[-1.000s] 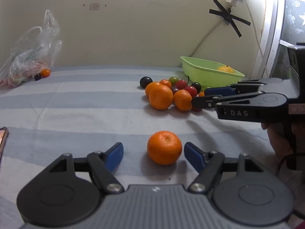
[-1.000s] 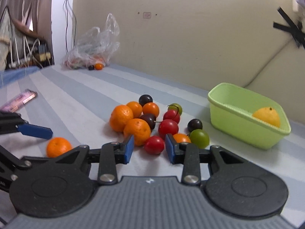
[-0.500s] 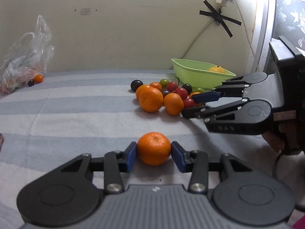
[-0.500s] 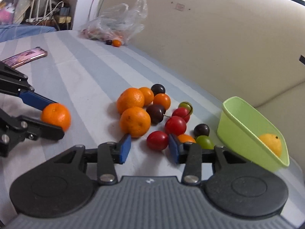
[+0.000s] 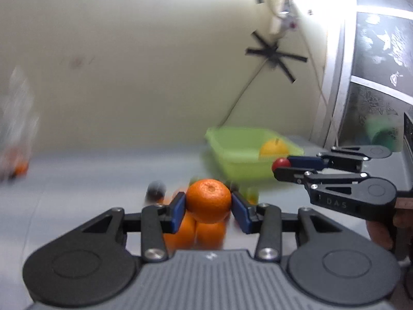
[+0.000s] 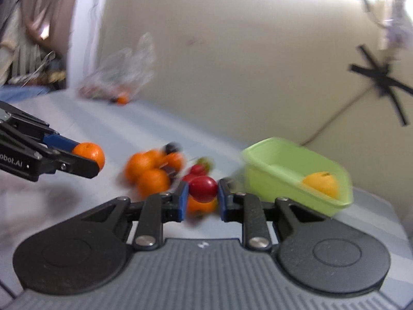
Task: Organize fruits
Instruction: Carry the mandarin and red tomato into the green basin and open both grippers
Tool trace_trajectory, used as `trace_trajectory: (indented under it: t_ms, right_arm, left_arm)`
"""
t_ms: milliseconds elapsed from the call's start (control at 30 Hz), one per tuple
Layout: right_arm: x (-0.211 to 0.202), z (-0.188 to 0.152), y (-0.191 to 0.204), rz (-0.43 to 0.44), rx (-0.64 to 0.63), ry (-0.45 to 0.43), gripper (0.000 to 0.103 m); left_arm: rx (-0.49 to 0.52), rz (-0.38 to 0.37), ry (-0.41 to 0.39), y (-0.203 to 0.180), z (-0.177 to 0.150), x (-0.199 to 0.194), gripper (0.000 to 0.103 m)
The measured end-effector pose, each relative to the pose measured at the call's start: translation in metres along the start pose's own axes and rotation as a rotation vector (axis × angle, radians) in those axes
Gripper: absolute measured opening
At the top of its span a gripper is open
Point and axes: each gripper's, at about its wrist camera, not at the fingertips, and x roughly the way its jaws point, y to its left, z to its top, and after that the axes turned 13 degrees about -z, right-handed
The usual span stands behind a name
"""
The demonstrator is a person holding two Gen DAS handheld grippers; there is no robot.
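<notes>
Hand-held gripper on my left (image 5: 208,210) is pinching a mandarin (image 5: 208,200) across its widest part, one blue pad on each flank, the stem dimple facing up toward twelve o'clock. It hangs above the striped bed (image 5: 77,180), with the pile of loose fruit (image 6: 152,170) blurred just beyond and below it. My right hand-held gripper (image 6: 200,197) is pressed onto a red cherry tomato (image 6: 202,185), again at the sides, and carries it off the surface; in the left view it sits at about three o'clock from the mandarin.

I judge the mandarin light and fairly firm, its skin loose and a little springy, so a hold across the equator suits it and moderate pressure should do. The pebbled peel should give the pads some bite. The tomato is another matter: smooth, taut, slippery, and easy to burst or squirt out if I squeeze harder. I would keep the pads centred on its middle, not near the ends.

At about one o'clock from the mandarin stands the green bin (image 5: 247,152), with one yellow-orange citrus (image 5: 273,148) already inside. Whether the tomato belongs there too I cannot tell. Both fruits will roll, so I would set them down low over the bin, not drop them.
</notes>
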Motion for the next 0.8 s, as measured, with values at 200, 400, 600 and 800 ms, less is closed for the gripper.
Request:
trace_trajectory:
  t_ms: [200, 400, 600, 800]
  right_arm:
    - [0.037, 0.011, -0.047, -0.159, 0.171, 0.004, 0.027]
    - [0.068, 0.008, -0.051, -0.191, 0.202, 0.026, 0.027]
    - [0.075, -0.003, -0.056, -0.199, 0.200, 0.053, 0.028]
    - [0.069, -0.006, -0.063, -0.213, 0.223, 0.036, 0.032]
  left_arm:
    - [0.030, -0.023, 0.030, 0.005, 0.053, 0.095, 0.039]
    - [-0.020, -0.085, 0.127, 0.006, 0.063, 0.156, 0.039]
    - [-0.003, -0.071, 0.164, 0.001, 0.054, 0.175, 0.045]
    - [-0.045, -0.078, 0.106, 0.006, 0.070, 0.136, 0.051]
